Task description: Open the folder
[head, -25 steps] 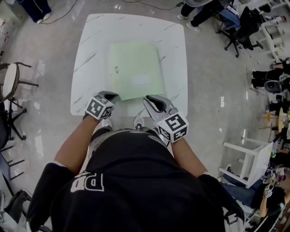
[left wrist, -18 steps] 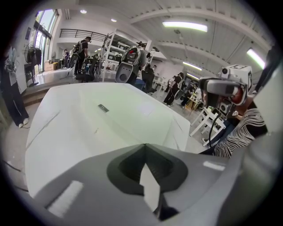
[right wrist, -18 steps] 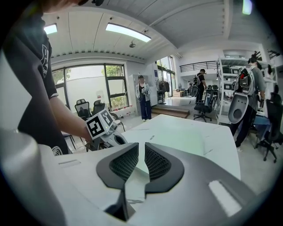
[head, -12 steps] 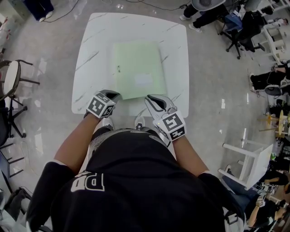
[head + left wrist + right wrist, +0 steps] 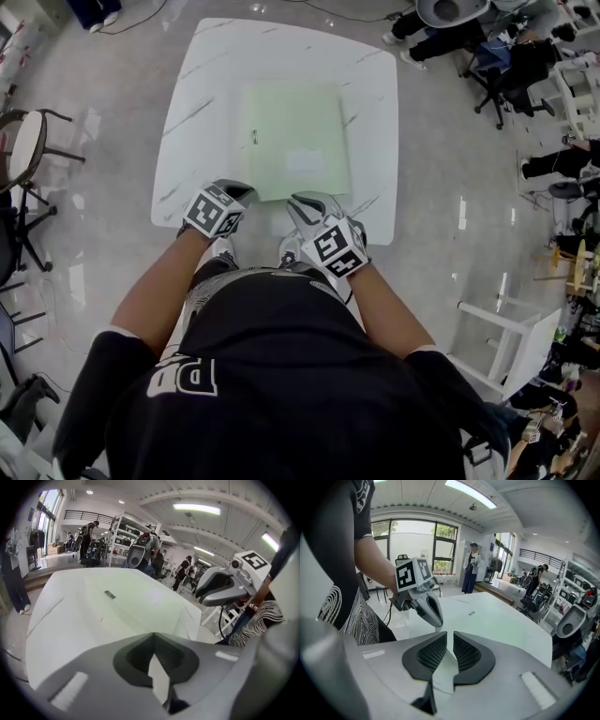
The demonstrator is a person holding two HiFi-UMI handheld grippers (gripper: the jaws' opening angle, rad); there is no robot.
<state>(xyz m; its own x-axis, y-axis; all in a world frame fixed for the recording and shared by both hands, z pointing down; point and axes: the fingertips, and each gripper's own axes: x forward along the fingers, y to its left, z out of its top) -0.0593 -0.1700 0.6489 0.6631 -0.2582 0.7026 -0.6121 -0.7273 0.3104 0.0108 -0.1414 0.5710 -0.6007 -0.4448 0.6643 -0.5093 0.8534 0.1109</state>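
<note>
A pale green folder lies shut and flat on the white marble-look table, a small metal clip on its left side. Both grippers hover at the table's near edge. My left gripper sits by the folder's near left corner, its tips touching and nothing held. My right gripper is at the folder's near edge, its jaws a narrow slit apart and bare. The left gripper view shows the folder ahead of the left gripper. In the right gripper view the right gripper points over the folder.
A round stool stands to the table's left, a white rack to the right. Office chairs and seated people fill the far right. The table's near edge runs just under both grippers.
My right gripper has sunk and slid left toward the folder's near edge, rolling so that its marker cube faces up more. The left gripper has kept still.
</note>
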